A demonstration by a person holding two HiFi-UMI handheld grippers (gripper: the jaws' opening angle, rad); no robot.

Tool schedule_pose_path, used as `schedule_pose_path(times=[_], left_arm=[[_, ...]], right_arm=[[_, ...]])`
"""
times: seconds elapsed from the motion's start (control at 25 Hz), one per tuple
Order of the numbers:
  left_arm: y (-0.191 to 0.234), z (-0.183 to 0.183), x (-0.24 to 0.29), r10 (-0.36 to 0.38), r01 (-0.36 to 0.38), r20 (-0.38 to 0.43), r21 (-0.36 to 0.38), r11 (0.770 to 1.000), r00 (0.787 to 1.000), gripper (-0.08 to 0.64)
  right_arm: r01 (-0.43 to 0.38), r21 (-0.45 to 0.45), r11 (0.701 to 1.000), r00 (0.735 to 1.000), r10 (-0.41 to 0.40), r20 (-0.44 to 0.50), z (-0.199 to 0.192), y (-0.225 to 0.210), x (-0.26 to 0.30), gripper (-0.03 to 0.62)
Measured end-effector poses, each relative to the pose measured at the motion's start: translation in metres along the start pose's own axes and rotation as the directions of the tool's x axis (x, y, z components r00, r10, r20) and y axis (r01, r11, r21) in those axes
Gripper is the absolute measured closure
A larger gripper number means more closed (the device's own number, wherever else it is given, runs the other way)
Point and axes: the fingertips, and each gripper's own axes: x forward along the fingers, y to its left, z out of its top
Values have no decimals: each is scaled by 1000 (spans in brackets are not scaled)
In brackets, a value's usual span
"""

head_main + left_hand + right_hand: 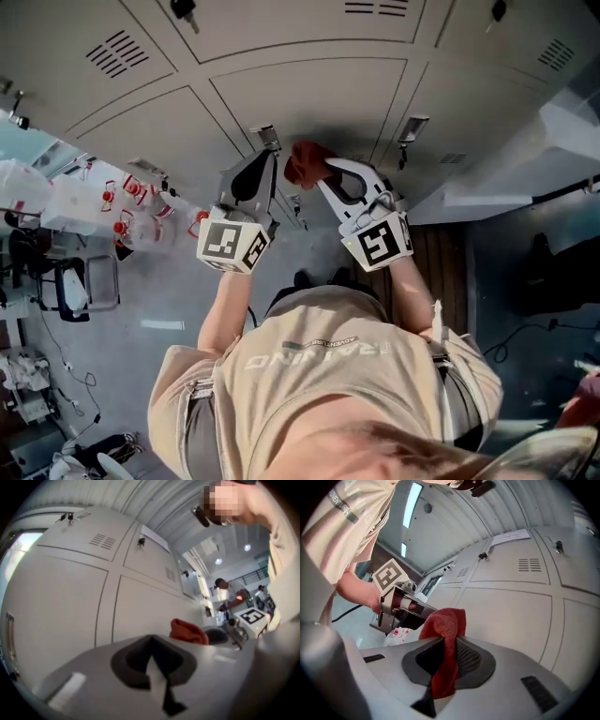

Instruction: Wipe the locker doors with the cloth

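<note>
Cloth (443,634), pinched in our right gripper (449,651), points its bunched end at the locker door (511,616); our left gripper (153,663), jaws together and empty, hangs alongside.

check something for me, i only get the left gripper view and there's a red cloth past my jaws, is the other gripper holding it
observer: yes, the right gripper view shows the right gripper shut on the cloth, with a tail of it hanging down between the jaws.
operator: is the cloth on a door
observer: from the head view it looks pressed to a locker door, beside a latch.
operator: anything near my feet
observer: clear bottles with red caps lie on the floor to your left.
</note>
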Motion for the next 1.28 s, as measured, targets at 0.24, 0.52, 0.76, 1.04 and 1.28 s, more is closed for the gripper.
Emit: schedule_pose_path(times=[0.24, 0.52, 0.76, 1.04, 1.28], left_arm=[[42, 55, -1, 93, -100, 81, 92, 991, 992, 557], [59, 121, -1, 103, -139, 199, 180, 974, 975, 556], [64, 156, 6, 95, -154, 256, 222, 963, 962, 557], [73, 153, 9, 109, -161, 248, 200, 967, 963, 557], [76, 138, 6, 119, -166, 223, 202, 965, 967, 557]], right_arm=[[-20, -275, 961, 1000, 22, 3, 61, -13, 37, 554], [59, -528, 847, 996, -88, -31, 123, -46, 68, 554], [15, -653, 758, 982, -133, -132, 140, -60, 88, 554], [-29, -694, 720, 978, -121, -167, 153, -68, 98, 543], [-39, -673, 738, 978, -110, -178, 143, -61, 102, 543]])
